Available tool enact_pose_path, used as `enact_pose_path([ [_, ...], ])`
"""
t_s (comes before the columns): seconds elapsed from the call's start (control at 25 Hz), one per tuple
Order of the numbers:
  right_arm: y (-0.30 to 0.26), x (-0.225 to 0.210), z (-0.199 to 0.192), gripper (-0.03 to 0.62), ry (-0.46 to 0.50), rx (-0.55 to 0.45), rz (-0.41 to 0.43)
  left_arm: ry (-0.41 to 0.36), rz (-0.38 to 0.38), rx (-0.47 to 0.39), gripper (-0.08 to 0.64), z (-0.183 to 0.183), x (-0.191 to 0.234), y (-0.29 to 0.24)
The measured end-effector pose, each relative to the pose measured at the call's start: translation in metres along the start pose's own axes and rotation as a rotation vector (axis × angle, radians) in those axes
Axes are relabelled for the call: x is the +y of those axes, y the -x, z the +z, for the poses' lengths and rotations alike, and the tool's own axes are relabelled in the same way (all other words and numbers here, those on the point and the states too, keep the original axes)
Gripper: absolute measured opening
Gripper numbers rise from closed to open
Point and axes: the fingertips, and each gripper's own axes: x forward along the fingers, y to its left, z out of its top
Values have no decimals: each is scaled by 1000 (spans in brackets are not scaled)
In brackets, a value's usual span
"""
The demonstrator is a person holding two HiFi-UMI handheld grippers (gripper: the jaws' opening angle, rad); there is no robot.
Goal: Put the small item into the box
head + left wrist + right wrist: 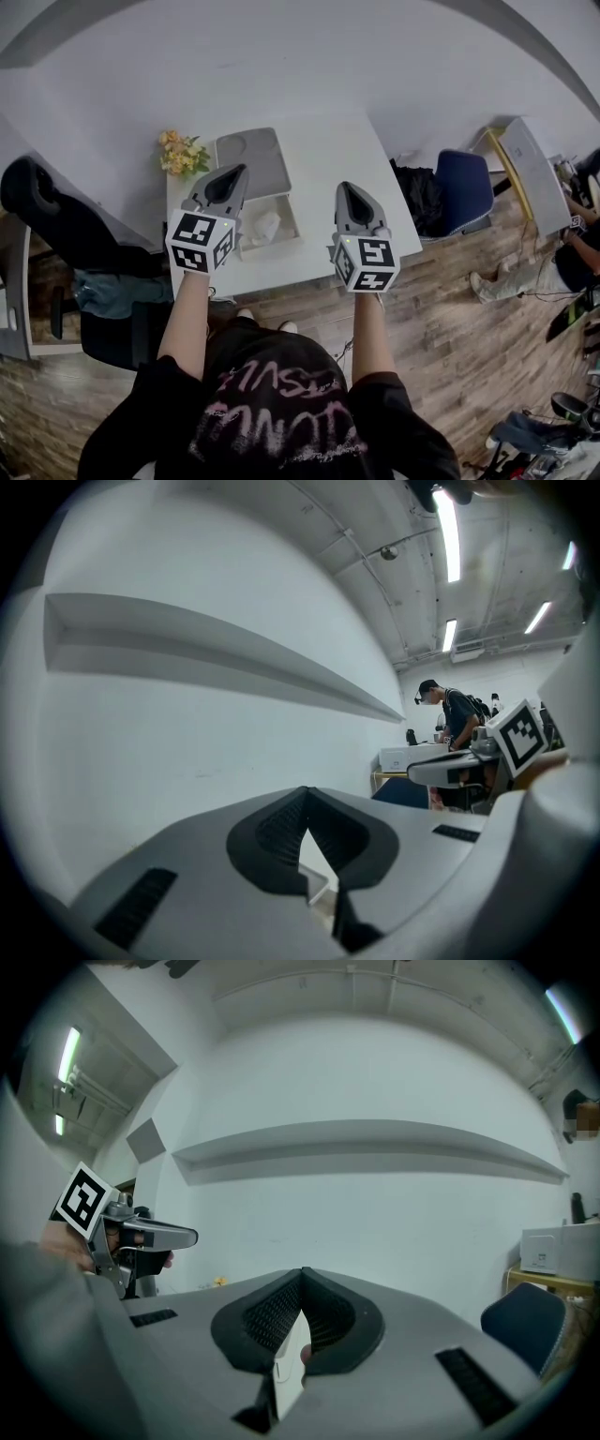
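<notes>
An open box (292, 217) with crumpled white paper (265, 228) inside stands on the white table (328, 159), and its grey lid (255, 159) lies just behind it. My left gripper (228, 178) hovers over the box's left edge; its jaws are shut and empty (305, 801). To the right of the box, my right gripper (352, 194) is raised above the table. In the right gripper view it (302, 1286) is shut on a small flat white item (292, 1365) that stands on edge between the pads. Both grippers are tilted up toward the white wall.
A bunch of yellow flowers (183, 152) sits at the table's back left corner. A black chair (56, 220) stands left of the table, a black bag (422, 197) and a blue chair (464, 187) to its right. A person (455, 714) stands far off.
</notes>
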Motion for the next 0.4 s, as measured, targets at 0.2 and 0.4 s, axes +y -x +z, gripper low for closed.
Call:
enact_pose_path([
  [0.2,-1,-2,-1,9,3,-9,6,2,-20,26,2,-6,-6,-4],
  [0.4,-3,-3,-4,9,2,-5,13,6,4,25,2,-8,-2,-5],
])
